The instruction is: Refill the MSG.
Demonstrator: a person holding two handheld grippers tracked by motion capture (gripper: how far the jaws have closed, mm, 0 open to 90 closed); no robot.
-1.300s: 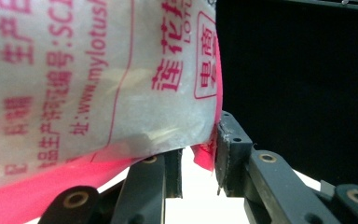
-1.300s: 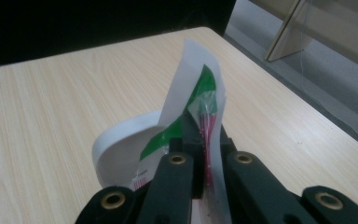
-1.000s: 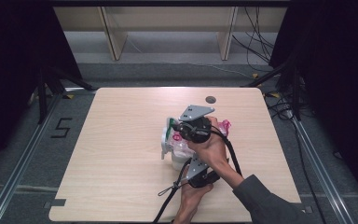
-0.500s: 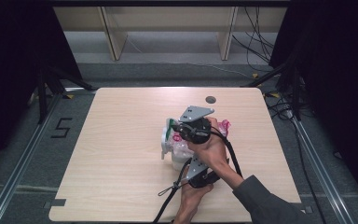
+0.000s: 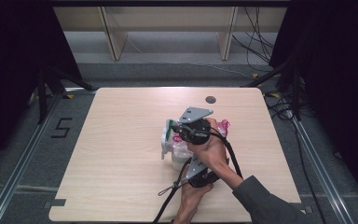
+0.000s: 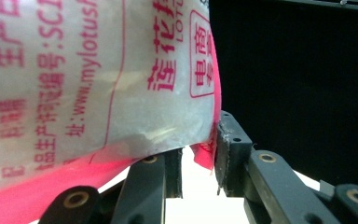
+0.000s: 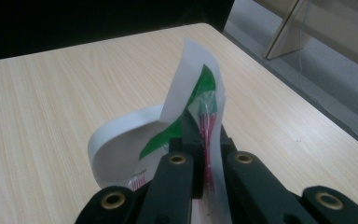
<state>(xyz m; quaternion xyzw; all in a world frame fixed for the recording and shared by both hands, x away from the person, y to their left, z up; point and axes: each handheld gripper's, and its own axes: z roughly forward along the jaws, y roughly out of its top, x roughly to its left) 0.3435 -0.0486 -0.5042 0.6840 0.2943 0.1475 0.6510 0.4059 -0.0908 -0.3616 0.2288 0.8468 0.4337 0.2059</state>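
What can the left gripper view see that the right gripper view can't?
The left gripper view alone shows a see-through packet with pink print and a pink edge, nipped between its black jaws, against a dark backdrop. The right gripper view alone shows a white and green paper piece pinched in its jaws, a white cup behind it and the wooden table. Both share a pair of black jaws gripping something thin.

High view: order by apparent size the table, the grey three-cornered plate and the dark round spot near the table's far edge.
1. Table
2. Grey three-cornered plate
3. Dark round spot
The plate stands nearer the camera, yet the differences are plain.
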